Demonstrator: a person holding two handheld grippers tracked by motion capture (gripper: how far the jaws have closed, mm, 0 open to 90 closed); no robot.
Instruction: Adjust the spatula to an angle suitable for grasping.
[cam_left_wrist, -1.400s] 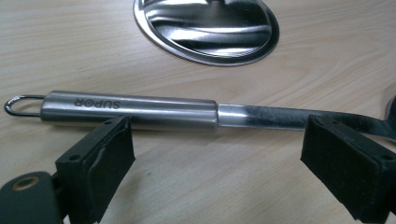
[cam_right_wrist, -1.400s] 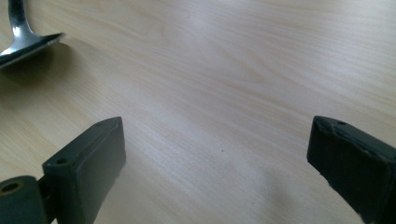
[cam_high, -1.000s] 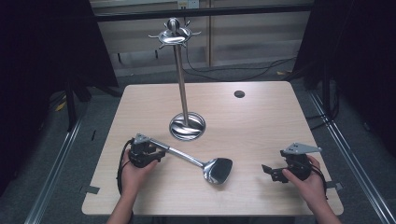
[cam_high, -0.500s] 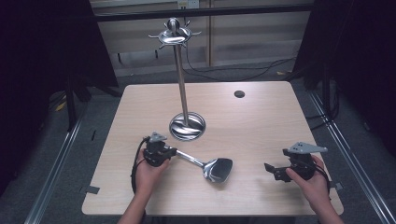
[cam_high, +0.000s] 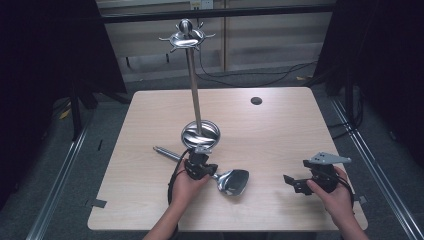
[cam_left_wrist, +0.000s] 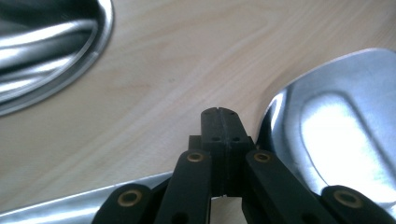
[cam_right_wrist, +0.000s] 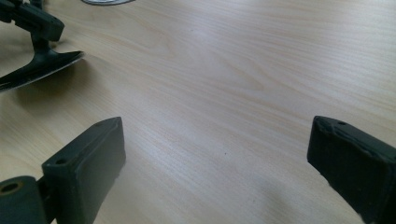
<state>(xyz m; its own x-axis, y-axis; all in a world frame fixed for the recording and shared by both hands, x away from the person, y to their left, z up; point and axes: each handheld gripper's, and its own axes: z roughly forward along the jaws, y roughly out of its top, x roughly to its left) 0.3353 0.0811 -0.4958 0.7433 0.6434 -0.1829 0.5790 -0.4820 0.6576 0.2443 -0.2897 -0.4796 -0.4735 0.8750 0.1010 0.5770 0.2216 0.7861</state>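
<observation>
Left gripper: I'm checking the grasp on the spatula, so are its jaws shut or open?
Shut. The left gripper has its pads pressed together above the spatula handle, nothing visibly between them.

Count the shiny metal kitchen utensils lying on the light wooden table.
1. A shiny steel spatula lies near the table's front edge, just before the tall metal utensil stand's round base; the left gripper sits over its handle. None hangs from the stand's hooks.

Right gripper (cam_right_wrist: 215, 154) jaws stand wide apart over the bare wooden surface (cam_right_wrist: 243, 79) — far off, upper left, the spatula (cam_right_wrist: 39, 70) lies flat.
</observation>
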